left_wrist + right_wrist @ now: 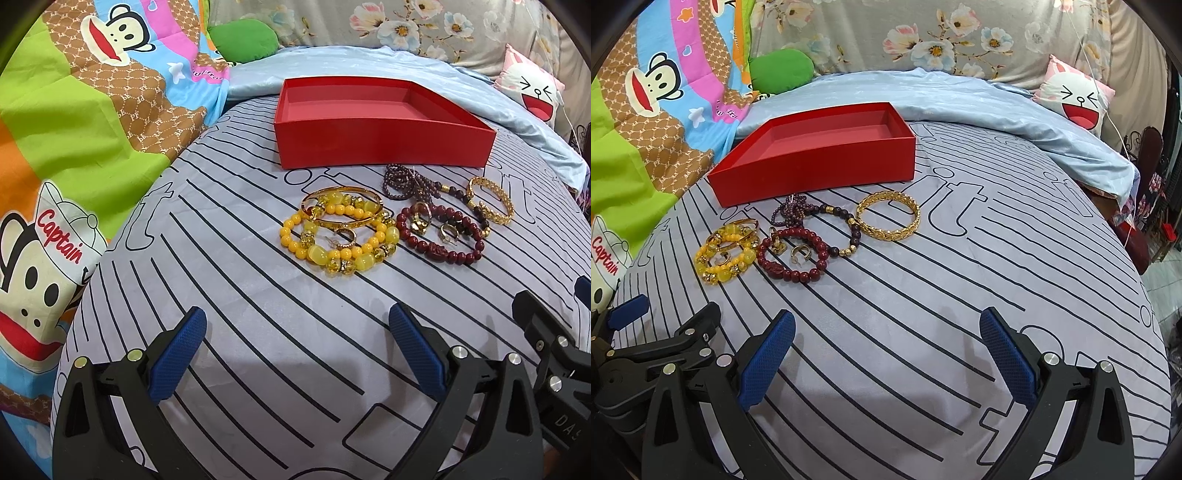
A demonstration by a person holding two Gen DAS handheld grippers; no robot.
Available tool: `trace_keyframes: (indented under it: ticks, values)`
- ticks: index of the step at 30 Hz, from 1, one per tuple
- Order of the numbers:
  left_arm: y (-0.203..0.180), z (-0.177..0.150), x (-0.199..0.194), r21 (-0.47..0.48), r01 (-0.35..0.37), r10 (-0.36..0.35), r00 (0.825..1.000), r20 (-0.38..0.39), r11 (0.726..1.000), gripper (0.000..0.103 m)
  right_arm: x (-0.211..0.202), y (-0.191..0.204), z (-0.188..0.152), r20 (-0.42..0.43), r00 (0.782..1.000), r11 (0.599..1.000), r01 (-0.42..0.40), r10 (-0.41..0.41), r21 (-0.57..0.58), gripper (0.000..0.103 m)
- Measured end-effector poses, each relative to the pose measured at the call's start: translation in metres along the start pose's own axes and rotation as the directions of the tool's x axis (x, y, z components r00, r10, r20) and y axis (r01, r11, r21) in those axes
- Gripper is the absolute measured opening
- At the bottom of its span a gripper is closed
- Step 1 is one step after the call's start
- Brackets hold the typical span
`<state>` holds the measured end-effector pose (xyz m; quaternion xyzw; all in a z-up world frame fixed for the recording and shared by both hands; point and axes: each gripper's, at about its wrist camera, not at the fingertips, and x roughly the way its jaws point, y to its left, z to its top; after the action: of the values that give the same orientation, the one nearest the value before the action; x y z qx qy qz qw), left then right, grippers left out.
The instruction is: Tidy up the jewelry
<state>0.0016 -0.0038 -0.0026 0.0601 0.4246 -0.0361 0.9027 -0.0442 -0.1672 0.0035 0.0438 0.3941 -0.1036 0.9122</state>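
Grey bedding with black stripes (258,295) is covering most of both views, with a light blue sheet (332,62) bunching up behind it and a monkey-print blanket (74,110) filling the left side of the left wrist frame. A white pillow with a laughing face (1075,98) is sitting in the upper right of the right wrist view.

A red box (380,122) is sitting open and empty in the upper middle of the left view. All the jewelry is lying just in front of it on the striped fabric: yellow bead bracelets (332,243) are overlapping a plain gold bangle (343,210), with a small gold ring (347,236) resting inside their loop. Right beside them a dark red bead bracelet (443,236) is circling a couple of gold earrings (448,232). A purple bead strand (402,181) is bunching up nearest the box, and a woven gold bangle (888,216) is lying furthest right, touching a dark bead bracelet with gold spacers (846,229).

The left gripper (297,354) is hovering at the bottom of its frame, blue fingers (177,362) spread wide and holding nothing. The right gripper (886,354) is doing the same thing, jaws wide apart over bare fabric, well short of the jewelry.
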Motion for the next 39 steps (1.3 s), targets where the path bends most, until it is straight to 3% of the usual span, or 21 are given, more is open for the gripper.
trace_keyframes:
  ticks: [20, 39]
  values:
    - [0.001, 0.000, 0.000, -0.001, 0.006, -0.006, 1.000, 0.001, 1.000, 0.094, -0.002, 0.002, 0.004, 0.002, 1.000, 1.000, 0.008, -0.008, 0.000, 0.097]
    - [0.001, -0.001, -0.012, -0.007, 0.005, -0.005, 0.998, 0.059, 1.000, 0.095, -0.007, 0.001, 0.004, 0.026, 0.999, 1.000, 0.022, -0.023, 0.012, 0.097]
